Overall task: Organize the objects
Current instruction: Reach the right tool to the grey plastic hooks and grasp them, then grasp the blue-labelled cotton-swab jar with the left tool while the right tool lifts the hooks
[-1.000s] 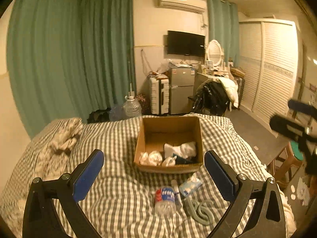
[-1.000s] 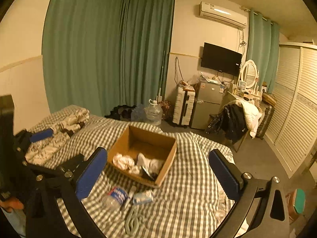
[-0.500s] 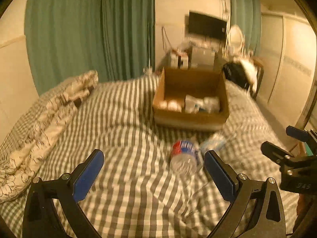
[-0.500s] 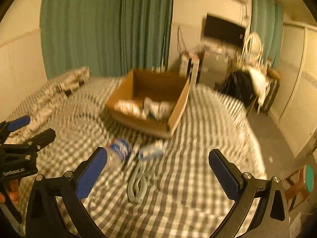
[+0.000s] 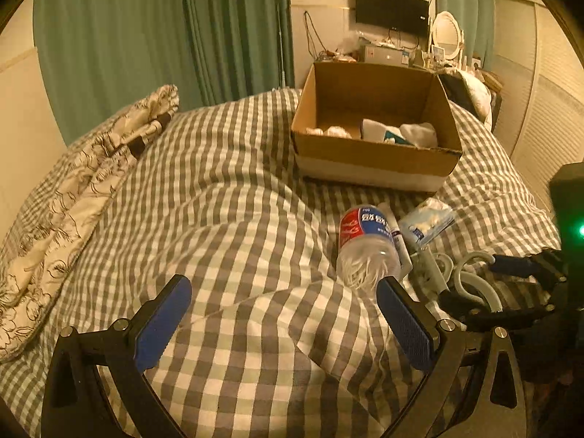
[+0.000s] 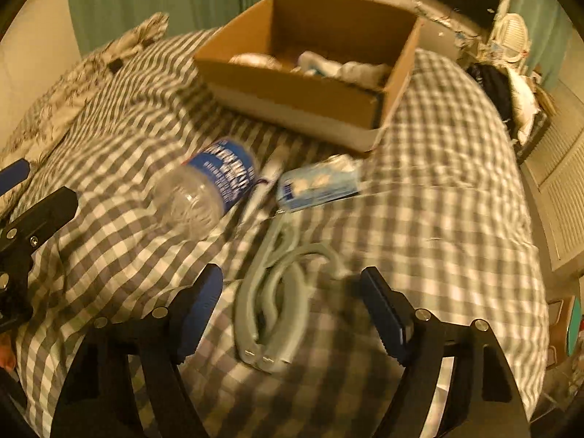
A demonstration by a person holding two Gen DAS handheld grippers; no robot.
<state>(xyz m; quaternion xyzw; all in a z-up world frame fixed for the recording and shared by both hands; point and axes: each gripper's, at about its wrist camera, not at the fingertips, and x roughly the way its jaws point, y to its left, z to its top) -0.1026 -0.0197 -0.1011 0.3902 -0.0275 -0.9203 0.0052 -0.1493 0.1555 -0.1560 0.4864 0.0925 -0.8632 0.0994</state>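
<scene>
An open cardboard box [image 5: 376,168] [image 6: 299,109] with white crumpled items sits on the checked bed. In front of it lie a plastic water bottle [image 5: 365,244] [image 6: 208,189], a thin white tube [image 5: 396,233] [image 6: 262,186], a blue-white tissue pack [image 5: 427,224] [image 6: 317,186] and pale green plastic hangers [image 5: 471,273] [image 6: 277,292]. My left gripper [image 5: 284,314] is open and empty, low over the bed just left of the bottle. My right gripper [image 6: 292,303] is open, its jaws on either side of the hangers, also seen at the left wrist view's right edge [image 5: 511,284].
The checked duvet [image 5: 219,219] is rumpled with a raised fold in front of the left gripper. A patterned pillow [image 5: 91,168] lies at the left. Green curtains, a TV, a wardrobe and a cluttered dresser stand beyond the bed.
Both grippers have dropped and moved forward toward the objects on the bed. The right gripper now straddles the hangers; the left is close beside the bottle.
</scene>
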